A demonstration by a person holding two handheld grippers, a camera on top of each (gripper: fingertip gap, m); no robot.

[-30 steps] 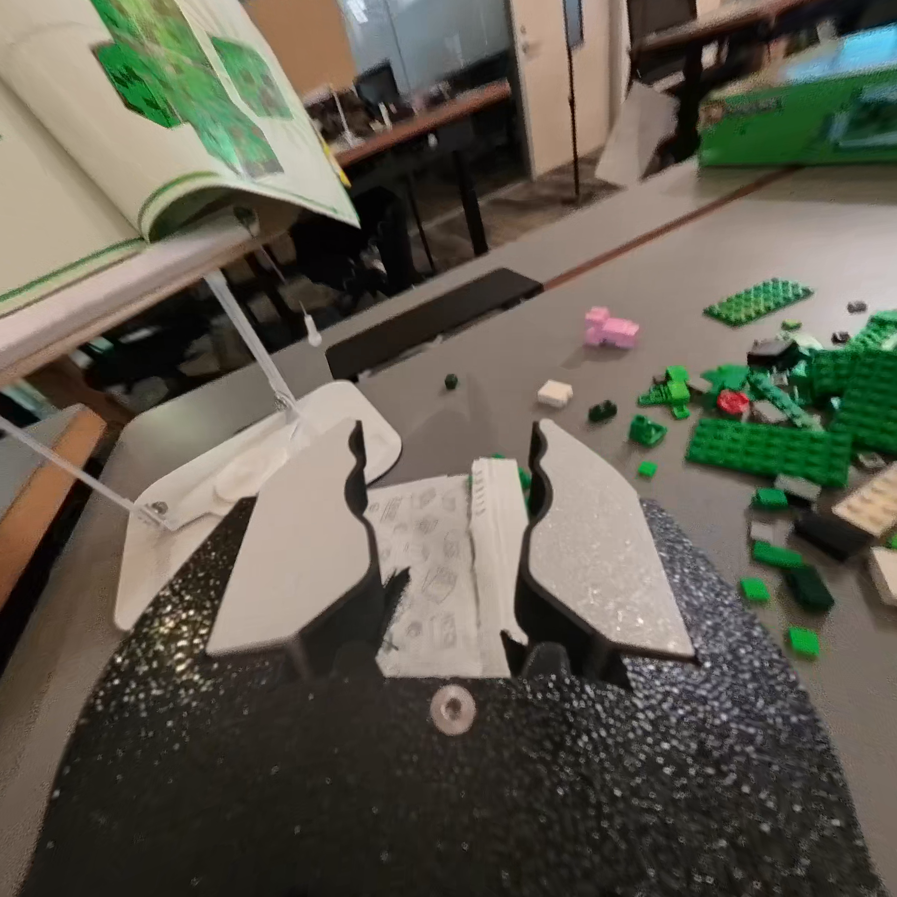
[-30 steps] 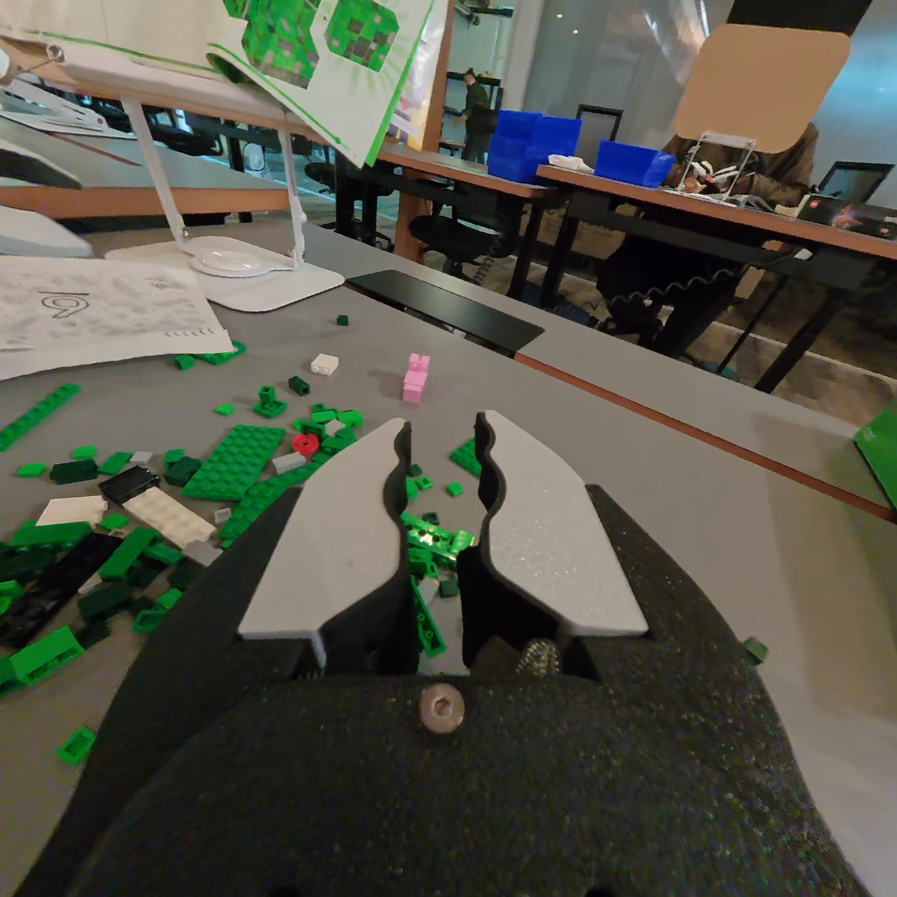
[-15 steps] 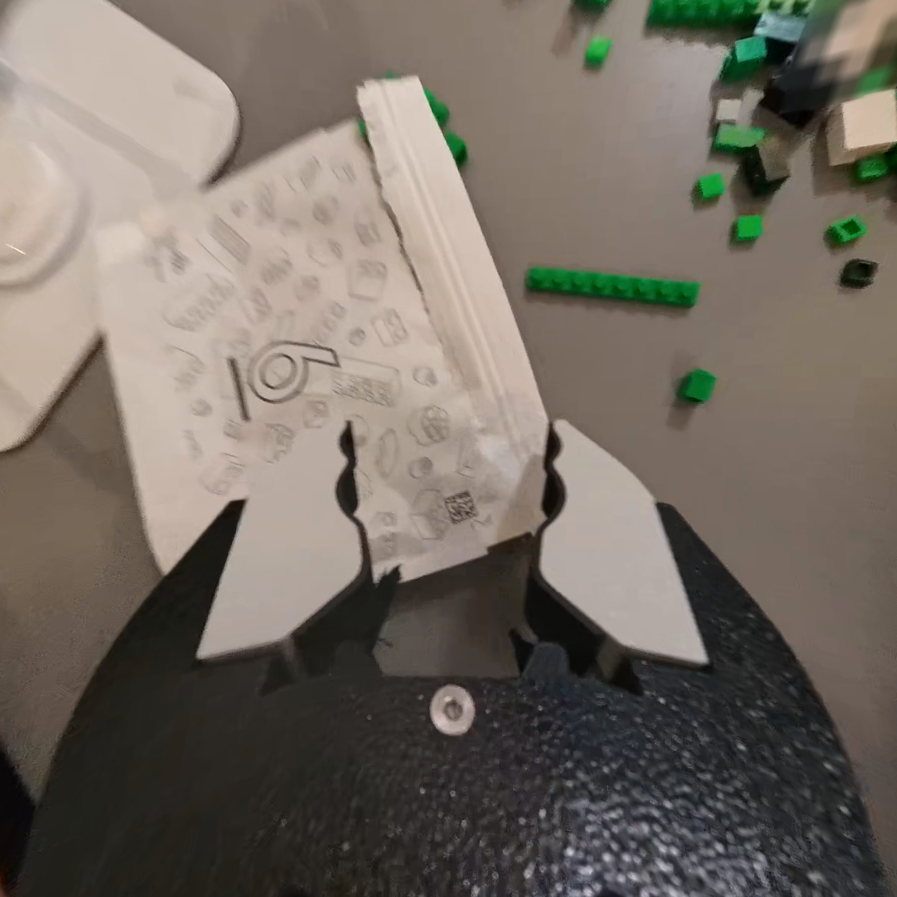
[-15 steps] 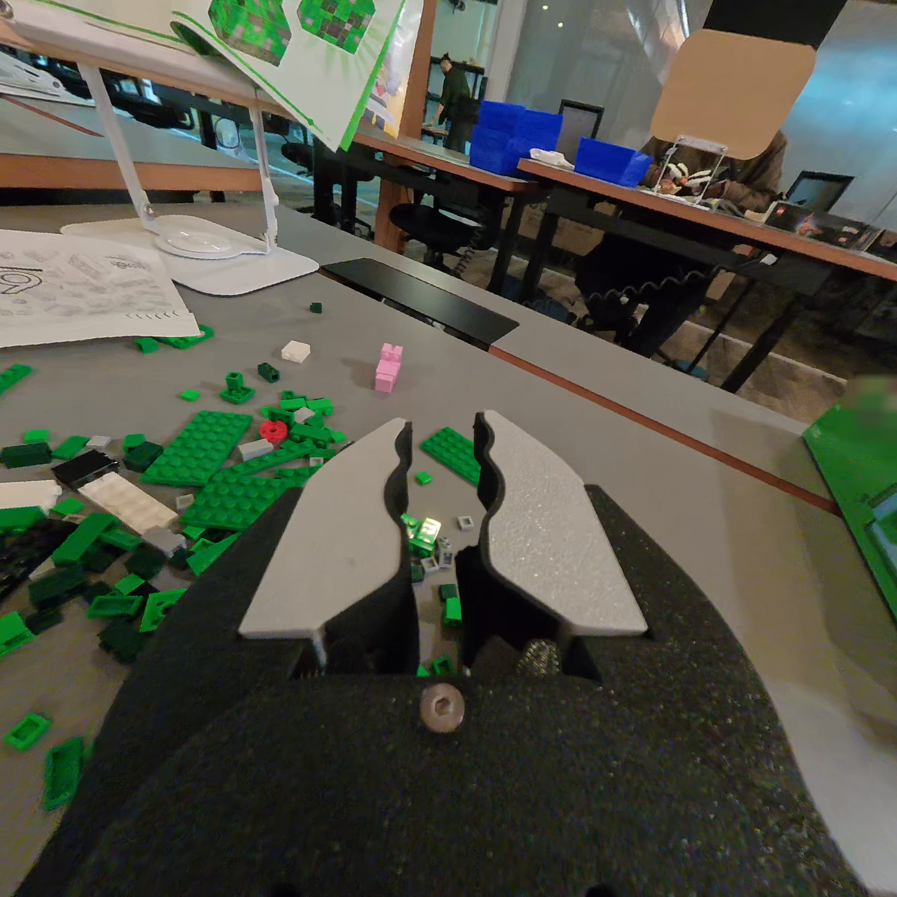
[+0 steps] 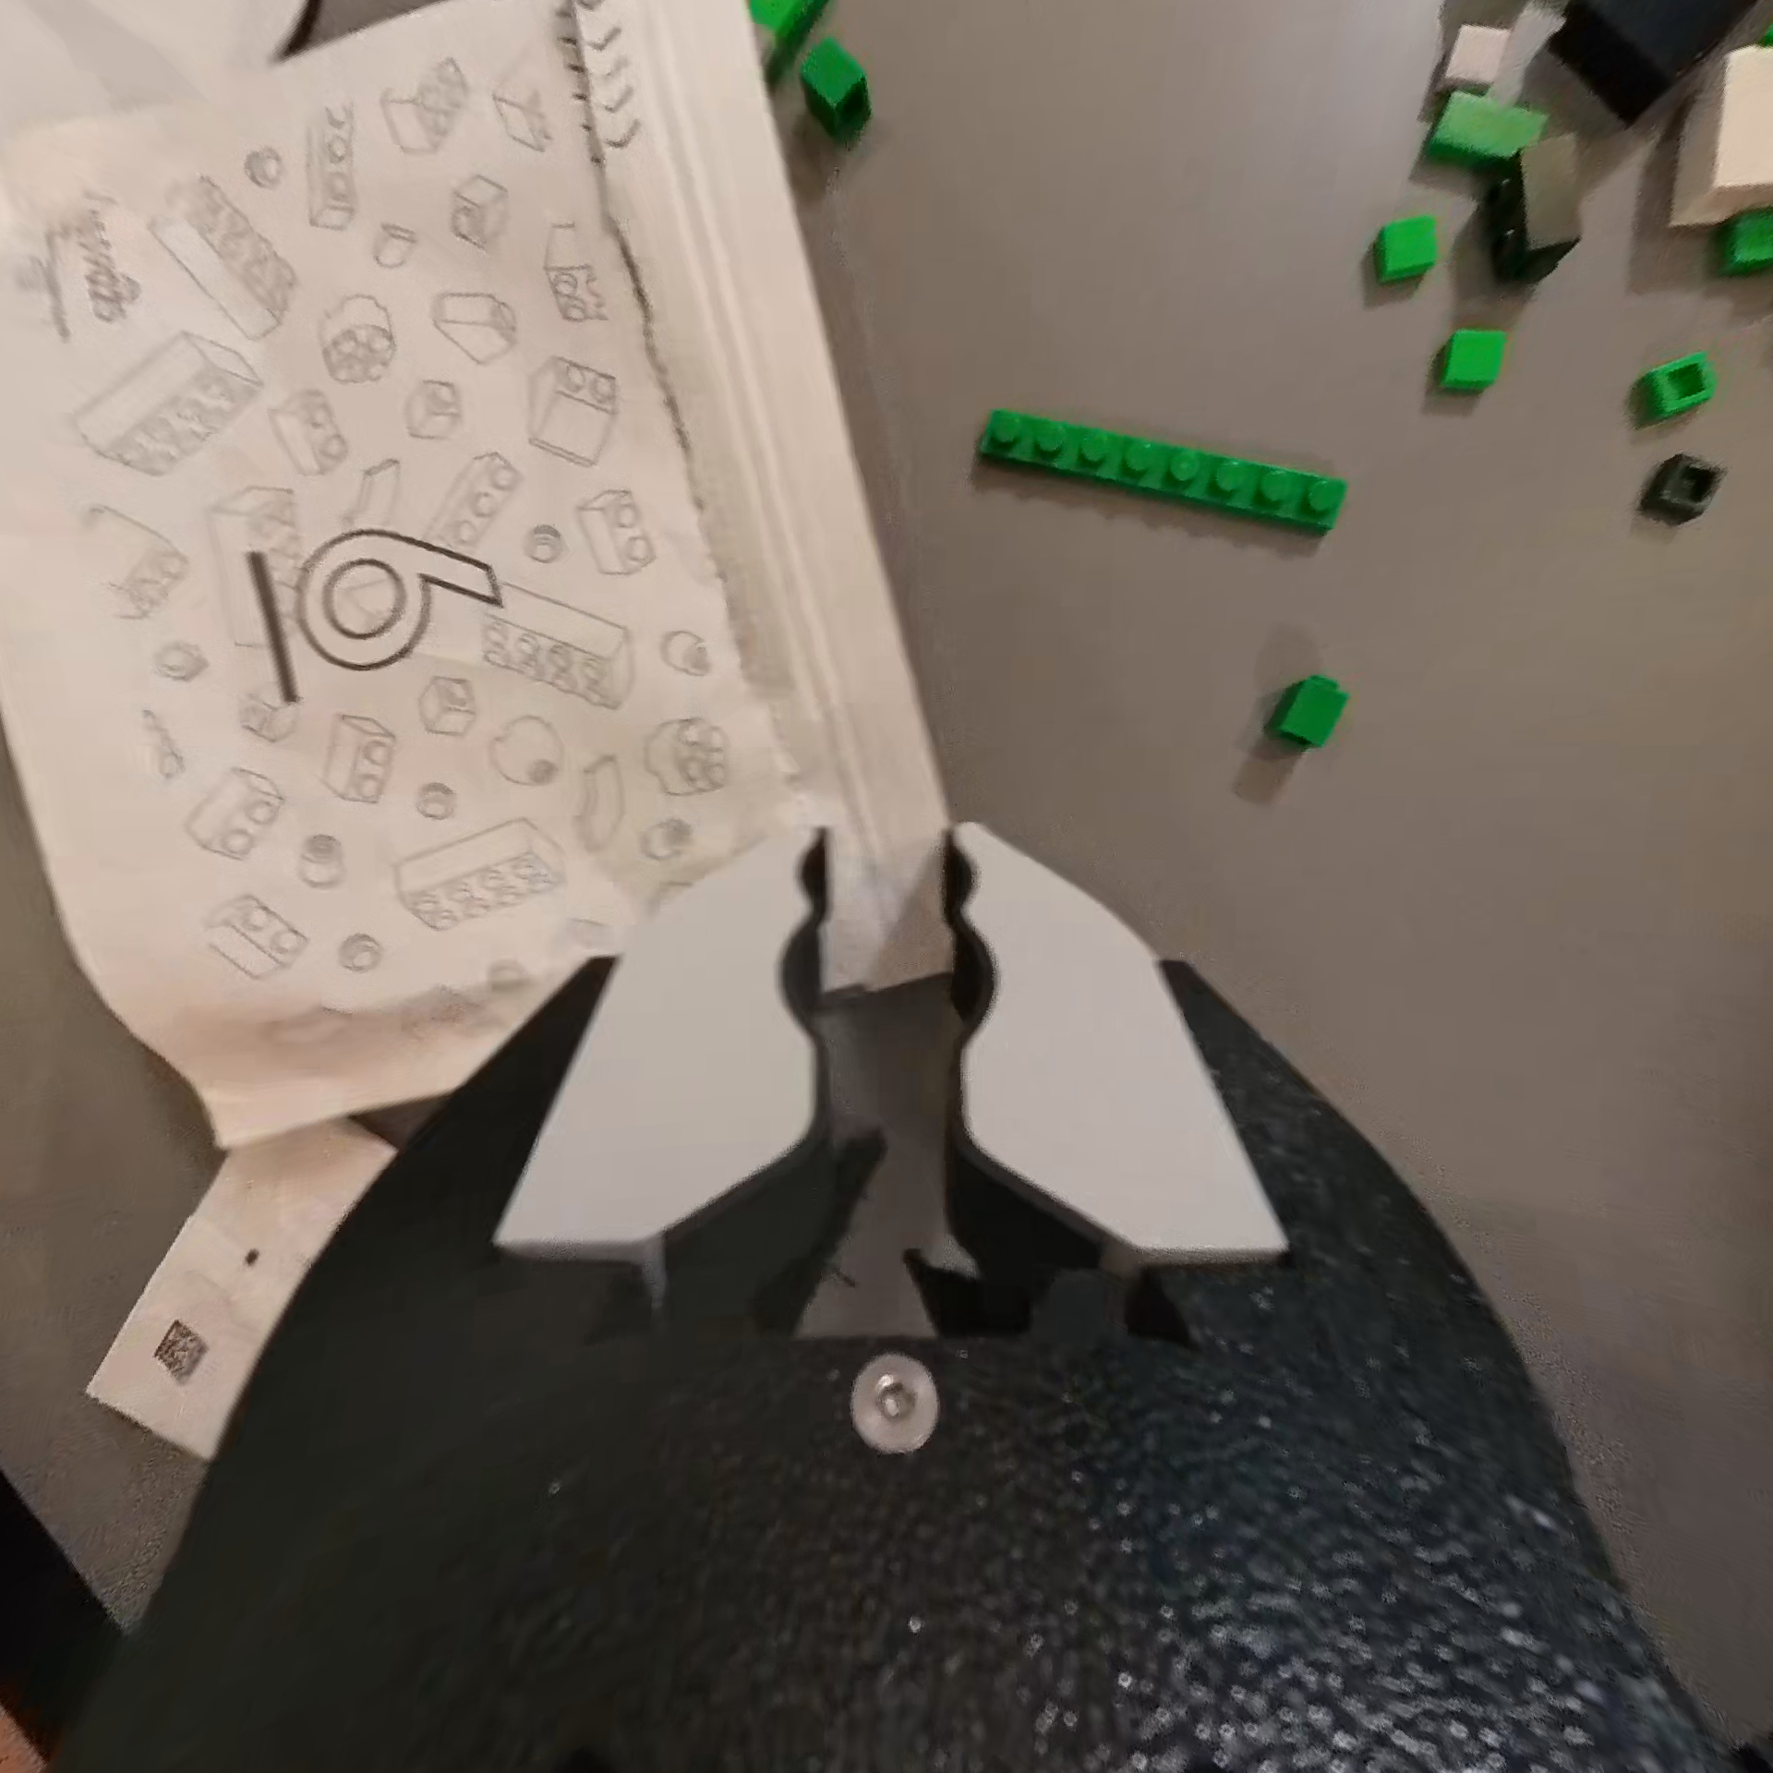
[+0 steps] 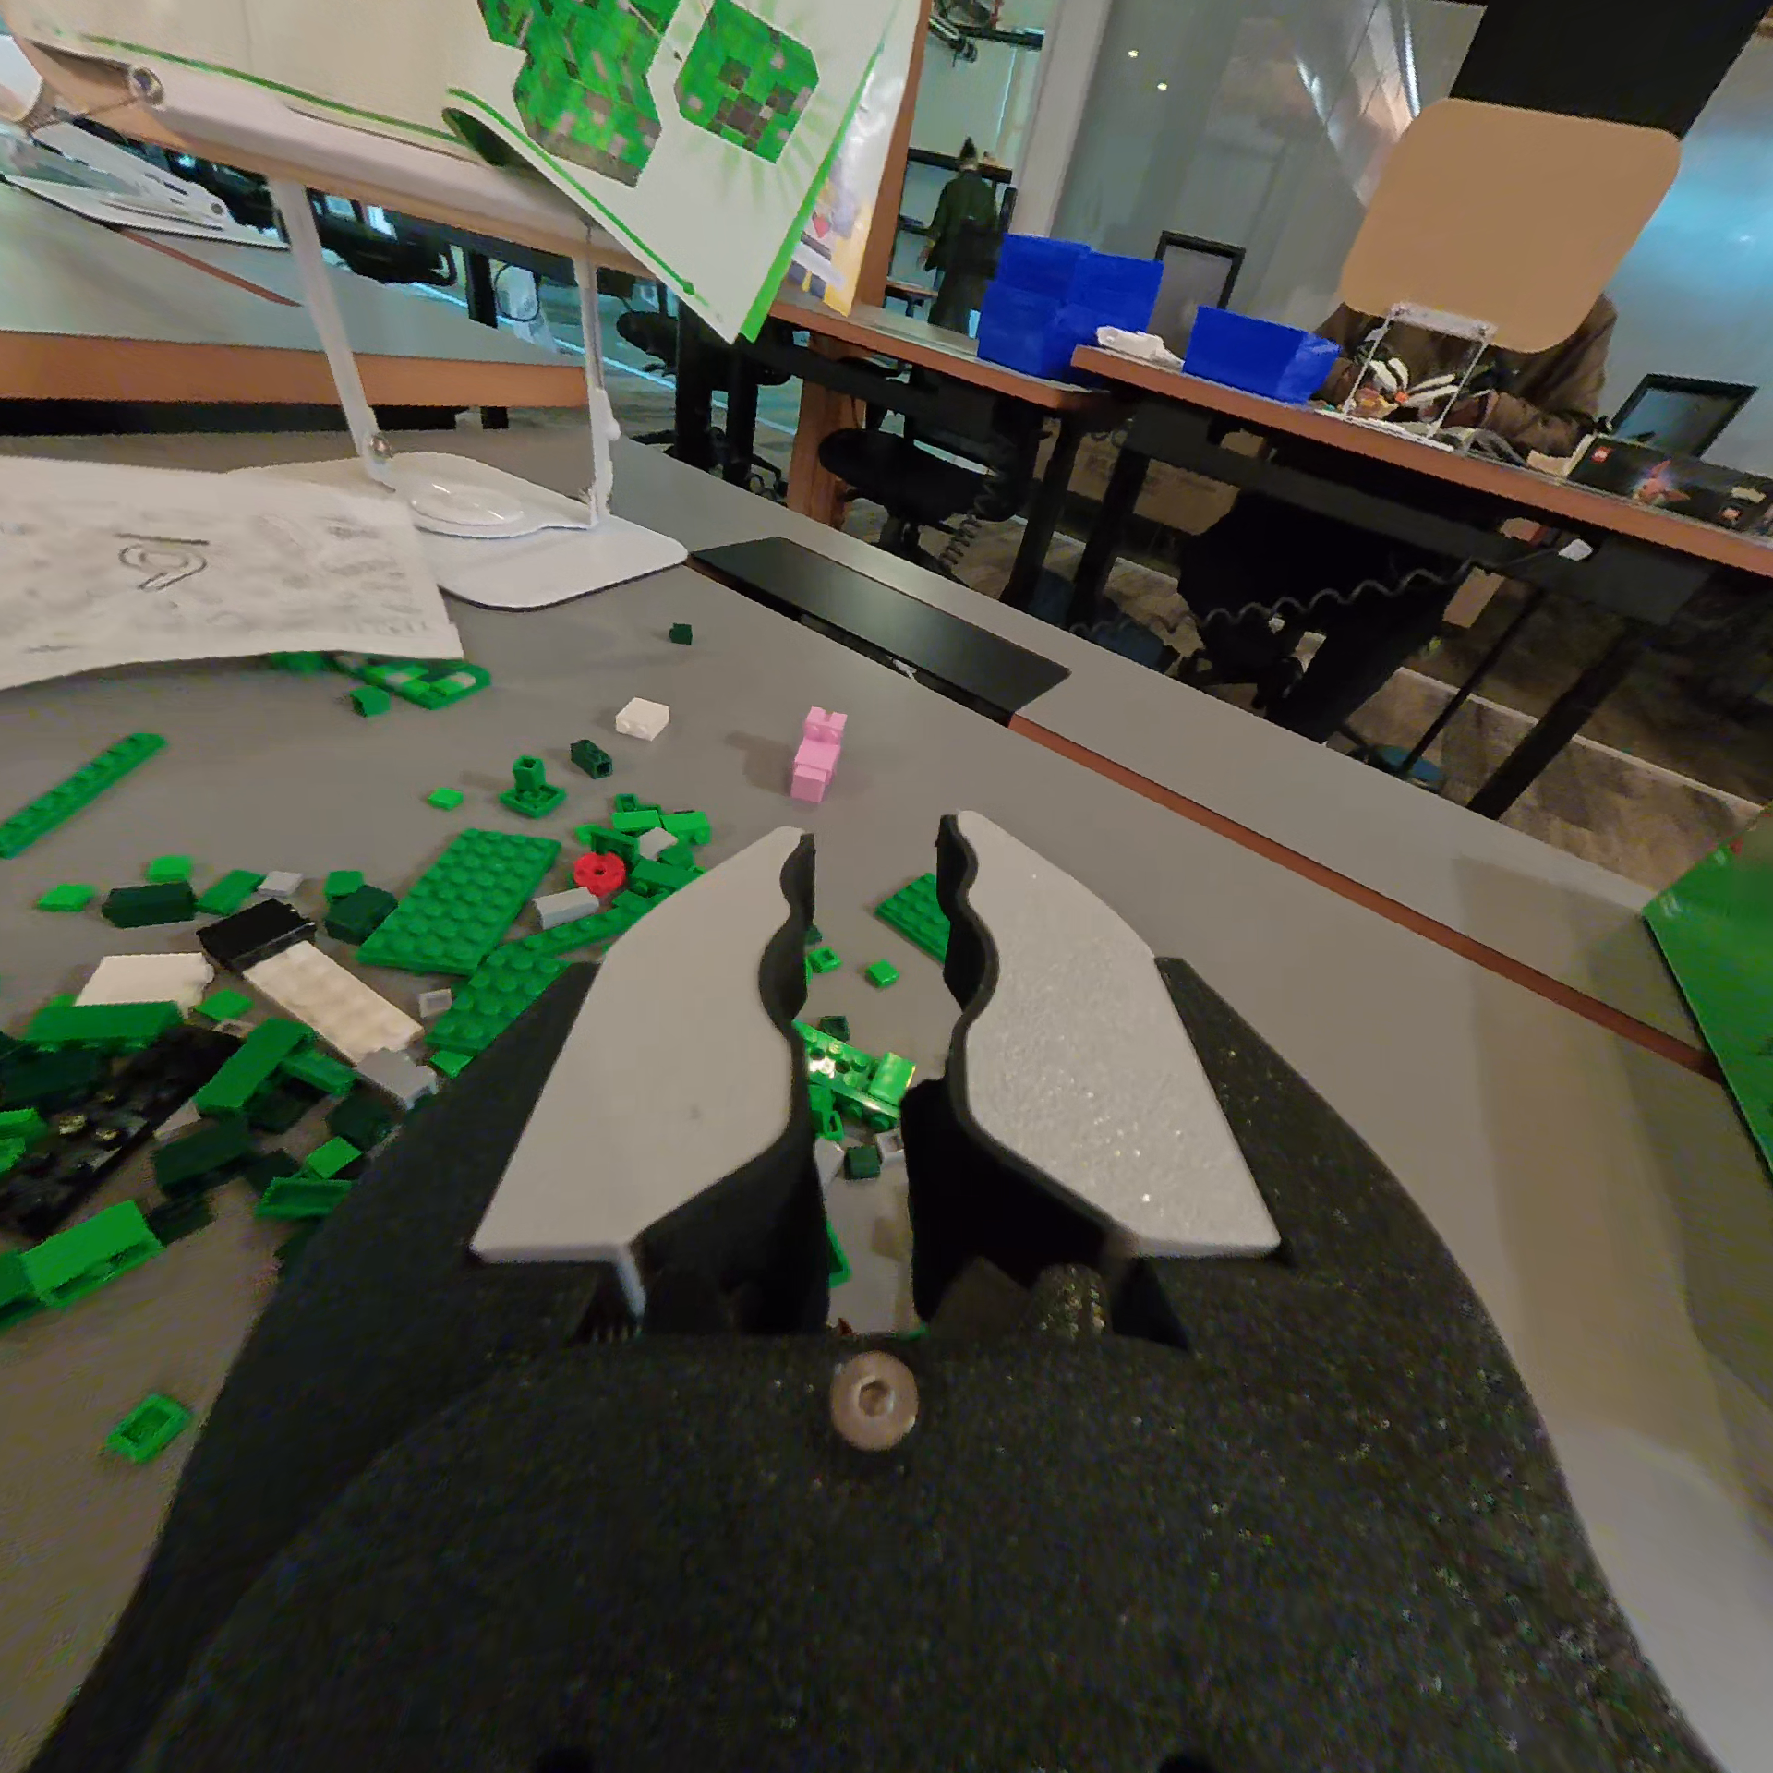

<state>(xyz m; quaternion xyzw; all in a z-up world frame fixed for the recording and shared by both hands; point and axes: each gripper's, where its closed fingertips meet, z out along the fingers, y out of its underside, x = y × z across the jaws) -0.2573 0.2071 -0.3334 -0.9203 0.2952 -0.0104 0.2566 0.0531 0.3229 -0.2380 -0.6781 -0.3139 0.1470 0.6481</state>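
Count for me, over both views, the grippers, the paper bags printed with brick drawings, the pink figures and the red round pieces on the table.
Grippers: 2 (left gripper, right gripper)
Printed paper bag: 1
Pink figure: 1
Red round piece: 1
Total: 5

The white paper bag (image 5: 365, 576), printed with grey outline drawings of bricks, lies ahead-left of the grey-fingered, black-bodied left gripper (image 5: 883, 863). Bright green strip plate (image 5: 1161, 470) ahead-right. Beyond the matching right gripper (image 6: 875, 844): pink brick figure (image 6: 817, 753), red round piece (image 6: 600, 871).
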